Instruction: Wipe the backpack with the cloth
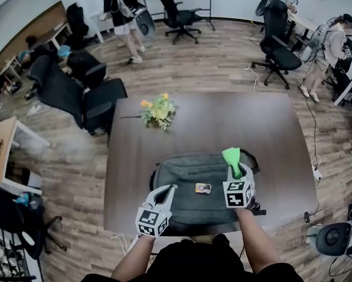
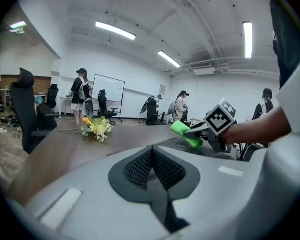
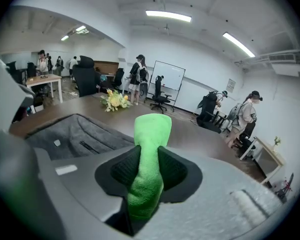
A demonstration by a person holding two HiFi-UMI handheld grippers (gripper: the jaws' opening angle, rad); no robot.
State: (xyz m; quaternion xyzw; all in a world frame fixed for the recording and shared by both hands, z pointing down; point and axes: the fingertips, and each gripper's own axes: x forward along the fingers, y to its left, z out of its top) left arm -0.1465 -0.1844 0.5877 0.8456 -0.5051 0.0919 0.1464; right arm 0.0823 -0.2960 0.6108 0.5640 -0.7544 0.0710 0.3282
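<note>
A dark grey backpack (image 1: 193, 184) lies flat on the brown table (image 1: 270, 134), near its front edge. A small orange tag (image 1: 203, 188) sits on its middle. My right gripper (image 1: 235, 170) is shut on a bright green cloth (image 1: 232, 160), held above the backpack's right part. In the right gripper view the green cloth (image 3: 147, 169) stands pinched between the jaws, with the backpack (image 3: 74, 134) lower left. My left gripper (image 1: 164, 194) hovers at the backpack's left front corner, its jaws shut with nothing between them. The left gripper view shows the green cloth (image 2: 186, 134) and the right gripper (image 2: 197, 132).
A bunch of yellow flowers (image 1: 158, 111) lies on the table behind the backpack. Black office chairs (image 1: 76, 96) stand left of the table and further back. Several people stand or sit around the room. A light desk (image 1: 2, 148) is at far left.
</note>
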